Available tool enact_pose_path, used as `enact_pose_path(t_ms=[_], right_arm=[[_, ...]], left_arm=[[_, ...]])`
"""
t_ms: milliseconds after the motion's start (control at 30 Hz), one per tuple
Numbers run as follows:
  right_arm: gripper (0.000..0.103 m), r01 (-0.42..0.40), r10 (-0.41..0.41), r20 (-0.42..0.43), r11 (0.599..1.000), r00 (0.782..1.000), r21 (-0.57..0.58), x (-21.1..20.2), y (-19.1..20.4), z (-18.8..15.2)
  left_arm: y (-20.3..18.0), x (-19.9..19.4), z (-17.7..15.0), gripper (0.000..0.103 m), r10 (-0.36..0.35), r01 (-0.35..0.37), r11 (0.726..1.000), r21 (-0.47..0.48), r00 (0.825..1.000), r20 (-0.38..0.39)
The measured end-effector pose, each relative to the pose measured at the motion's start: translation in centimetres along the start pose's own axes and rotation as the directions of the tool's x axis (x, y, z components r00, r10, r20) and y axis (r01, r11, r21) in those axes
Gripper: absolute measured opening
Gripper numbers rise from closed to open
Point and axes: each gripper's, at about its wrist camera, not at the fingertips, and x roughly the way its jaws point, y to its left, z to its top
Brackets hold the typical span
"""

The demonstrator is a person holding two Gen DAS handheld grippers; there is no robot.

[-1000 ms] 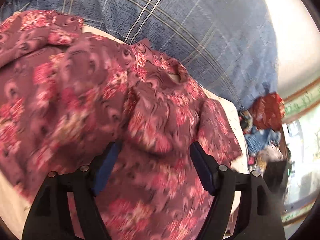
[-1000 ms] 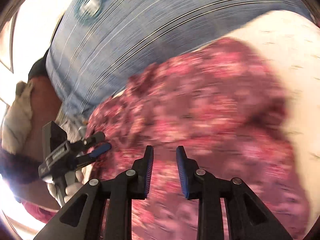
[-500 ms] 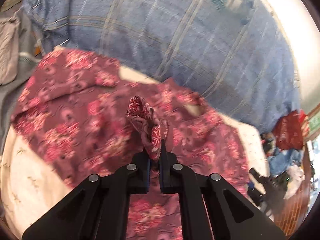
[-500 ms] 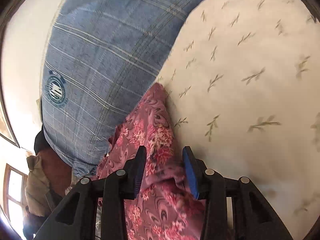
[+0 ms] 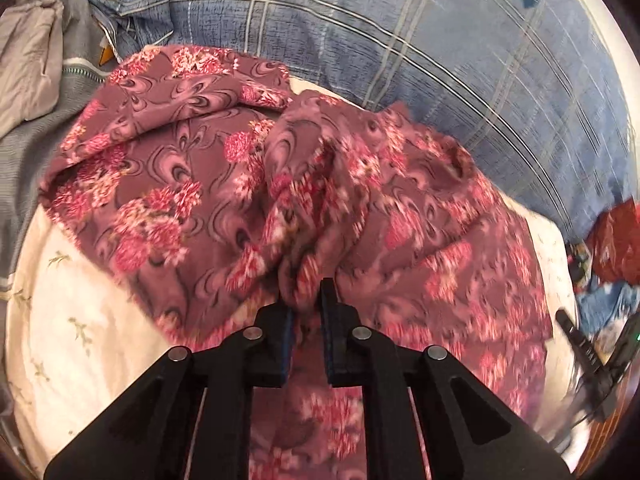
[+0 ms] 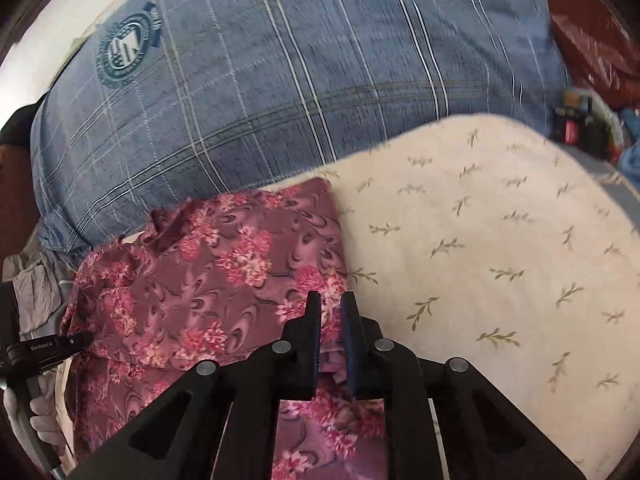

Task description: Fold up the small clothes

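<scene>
A maroon floral garment lies rumpled on a cream sheet with leaf sprigs. My left gripper pinches a raised bunch of its cloth near the middle; the jaws are easing open slightly, with the fabric still between the pads. In the right wrist view the garment fills the lower left. My right gripper sits at its right edge, jaws closing with the hem pressed between them. The left gripper's tip, held by a gloved hand, shows at the far left.
A big blue plaid pillow lies right behind the garment. Grey clothes lie at the left. A red and blue heap of clothes sits off the bed's right side. The sheet spreads right of the garment.
The left jaws went from wide open to pinched on a bunch of cloth and drew it back. The right gripper swung to the garment's right edge and narrowed onto the hem.
</scene>
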Motion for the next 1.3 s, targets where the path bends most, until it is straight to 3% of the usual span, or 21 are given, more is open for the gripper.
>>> enact_pose_path(t_ms=[100, 167, 233, 367, 633, 767, 1133, 1300], right_arm=[[0.017, 0.041, -0.040, 0.017, 0.997, 0.999, -0.062, -1.4, 1.1, 0.0], [0.021, 0.044, -0.042, 0.028, 0.996, 0.999, -0.076, -1.8, 1.5, -0.1], [0.024, 0.044, -0.041, 0.044, 0.996, 0.998, -0.083, -2.3, 1.6, -0.4], [0.029, 0.056, -0.048, 0.071, 0.992, 0.996, -0.115, -2.9, 2.4, -0.4], [0.033, 0.051, -0.041, 0.088, 0.993, 0.995, -0.111, -3.1, 2.3, 0.2], [0.046, 0.026, -0.018, 0.074, 0.994, 0.997, -0.106, -2.3, 2.4, 0.7], [0.046, 0.044, -0.043, 0.012, 0.992, 0.999, -0.119, 1.3, 4.0, 0.9], [0.046, 0.057, -0.055, 0.018, 0.985, 0.998, -0.161, 1.4, 4.8, 0.9]], left_arm=[[-0.4, -1.3, -1.4, 0.016, 0.019, -0.019, 0.998, 0.052, 1.000, 0.008], [-1.0, -2.0, -1.8, 0.035, 0.035, -0.037, 0.995, 0.090, 0.999, 0.020], [-1.9, -2.7, -2.0, 0.045, 0.044, -0.049, 0.992, 0.119, 0.998, 0.042], [-2.7, -3.8, -1.9, 0.052, 0.036, -0.046, 0.987, 0.151, 0.997, 0.069], [-4.4, -3.2, -0.3, 0.052, 0.067, -0.078, 0.977, 0.196, 0.996, 0.064], [-5.9, -1.6, 1.1, 0.059, 0.082, -0.091, 0.971, 0.223, 0.995, 0.050], [-6.6, 3.3, 1.8, 0.059, 0.111, -0.106, 0.970, 0.220, 0.994, -0.009], [-6.9, 4.1, 1.2, 0.067, 0.117, -0.110, 0.956, 0.271, 0.993, -0.008]])
